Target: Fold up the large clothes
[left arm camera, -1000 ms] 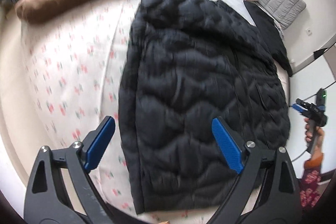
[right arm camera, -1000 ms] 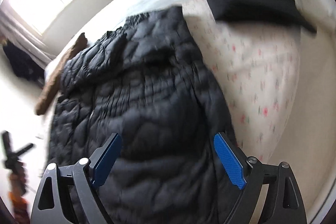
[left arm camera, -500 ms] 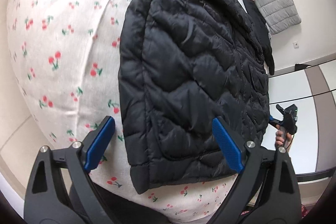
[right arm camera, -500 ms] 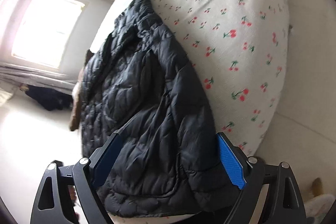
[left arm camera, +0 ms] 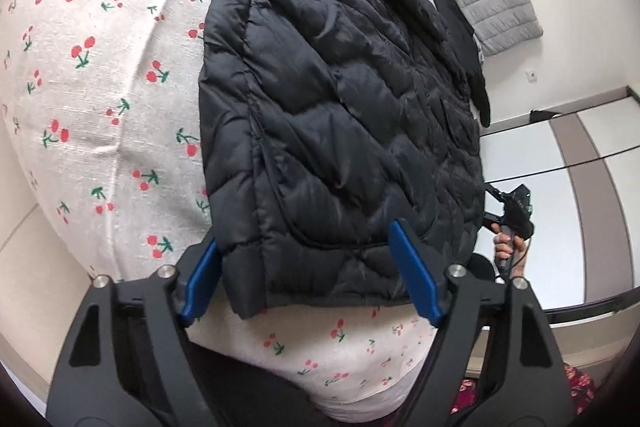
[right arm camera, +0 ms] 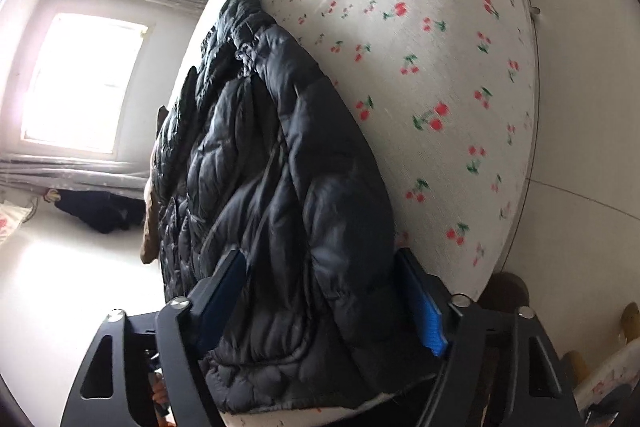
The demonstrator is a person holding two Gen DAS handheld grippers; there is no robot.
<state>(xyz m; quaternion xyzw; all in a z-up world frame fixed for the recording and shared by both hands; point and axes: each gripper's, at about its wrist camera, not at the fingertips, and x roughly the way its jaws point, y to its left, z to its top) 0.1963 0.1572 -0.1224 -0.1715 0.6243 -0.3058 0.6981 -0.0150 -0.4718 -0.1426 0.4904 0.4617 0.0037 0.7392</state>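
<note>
Black puffy quilted jacket (left arm camera: 340, 115) lies flat on the white bed sheet with little red cherries (left arm camera: 92, 75), and its bottom hem sits at the near edge of the bed.

The left gripper (left arm camera: 308, 275), black with blue pads, is down at one bottom corner of the jacket. Its jaws have just been closing. The hem corner is between the two blue pads. One pad (left arm camera: 202, 277) is right beside the side edge of the jacket, and the other pad (left arm camera: 414, 271) is over the dark cloth. The pads may be touching the cloth, but a firm pinch does not show, so the jaws look partly open around the hem.

The right gripper (right arm camera: 328, 307) is at the other bottom corner, seen in the right wrist view. Its jaws have just been closing too. The thick hem (right arm camera: 304, 359) fills the gap between its blue pads. The right pad (right arm camera: 426, 311) is just beside the jacket's edge, close to the sheet.
</note>
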